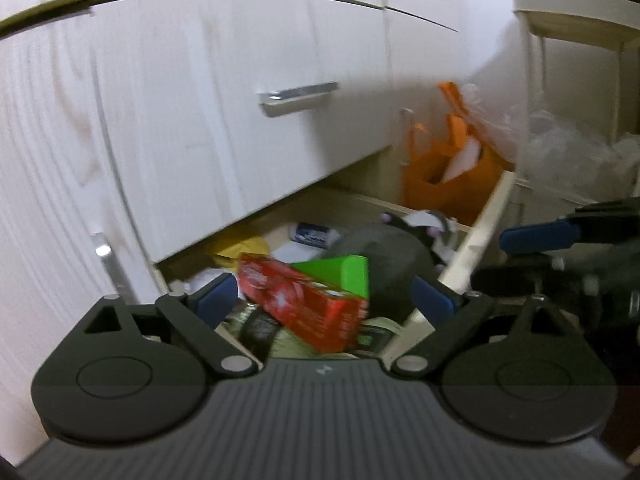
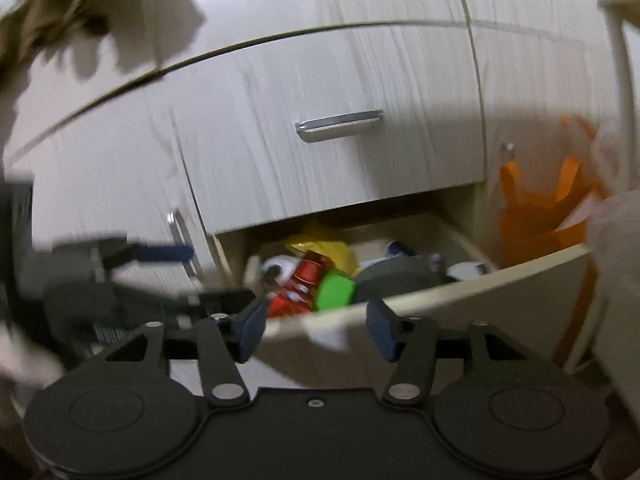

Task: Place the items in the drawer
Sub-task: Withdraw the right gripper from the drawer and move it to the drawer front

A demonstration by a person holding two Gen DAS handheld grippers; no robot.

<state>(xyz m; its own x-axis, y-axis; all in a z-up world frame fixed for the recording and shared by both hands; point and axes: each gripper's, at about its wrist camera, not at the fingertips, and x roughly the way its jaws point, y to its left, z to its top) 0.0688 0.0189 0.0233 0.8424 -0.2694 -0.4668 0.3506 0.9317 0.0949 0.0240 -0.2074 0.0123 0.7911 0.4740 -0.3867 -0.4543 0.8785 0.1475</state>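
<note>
Left tongs [image 1: 326,294]: hanging spread wide above the open drawer [image 1: 472,240], nothing pinched.
Red box [image 1: 308,304]: lying tilted in the drawer's near left part, showing between those spread fingers.
Green box [image 1: 352,274]: sitting just right of the red one, touching it.
Right tongs [image 2: 316,326]: hovering spread at the drawer's front edge, gripping nothing.
Orange bag [image 2: 540,216]: hanging far right, outside the drawer.

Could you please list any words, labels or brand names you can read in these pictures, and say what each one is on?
None can be read.
Red box in the open drawer: white print, too blurred.
Blue-and-white tube at the back: lettering too small and blurred.
Green box: no print visible.
</note>
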